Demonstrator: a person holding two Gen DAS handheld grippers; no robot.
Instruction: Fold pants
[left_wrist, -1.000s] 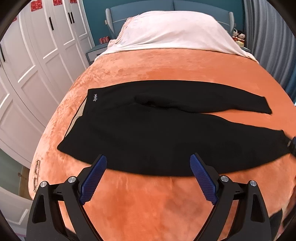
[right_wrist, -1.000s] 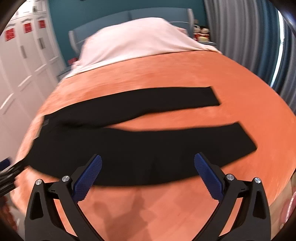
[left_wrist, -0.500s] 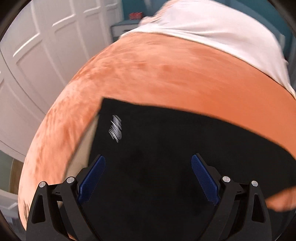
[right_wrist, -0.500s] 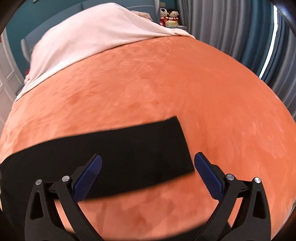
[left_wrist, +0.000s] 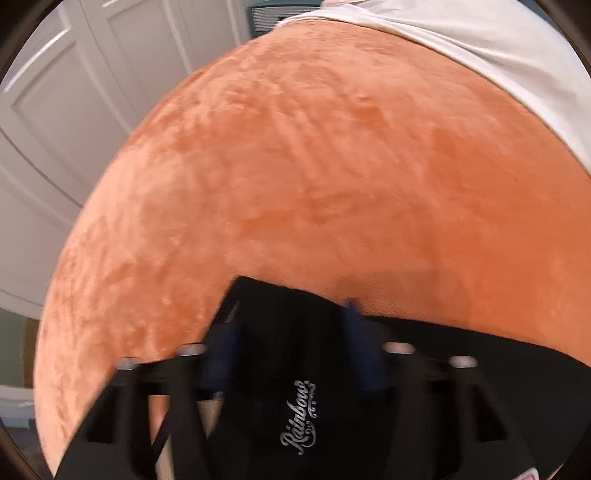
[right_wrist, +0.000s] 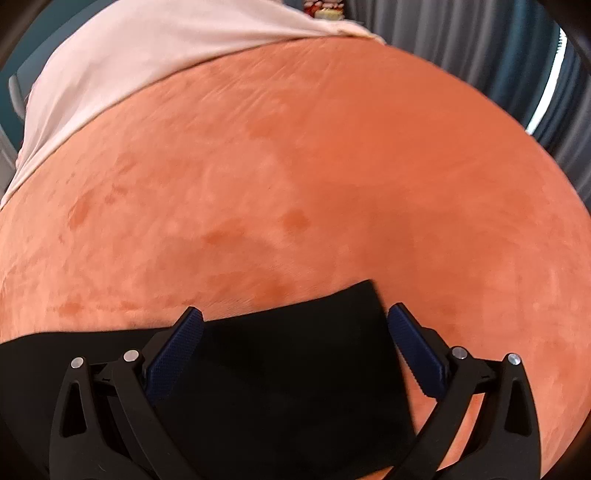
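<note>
**Both grippers down on the black pants, waist and cuff**

Left wrist view: I have my left gripper (left_wrist: 291, 325) pointing steeply down over the waist corner of the pants (left_wrist: 295, 369), which fill the frame from 4 to 7 o'clock on the orange blanket (left_wrist: 314, 166). The jaws have just been closing and now stand narrow, with the waistband fabric between the blurred blue pads (left_wrist: 354, 325); I cannot tell if they press it yet. A white "Rainbow" logo (left_wrist: 300, 417) sits at 6 o'clock. White wardrobe doors (left_wrist: 74, 110) run along 9 to 11 o'clock, a pale sheet (left_wrist: 498, 48) at 1 o'clock.

Right wrist view: my right gripper (right_wrist: 295, 325) straddles a leg cuff of the pants (right_wrist: 288, 354) at 6 o'clock. Its jaws have just been closing but remain wide, the pads (right_wrist: 177, 350) flanking the cloth without pinching it. Grey-blue curtains (right_wrist: 480, 44) hang at 1 o'clock
</note>
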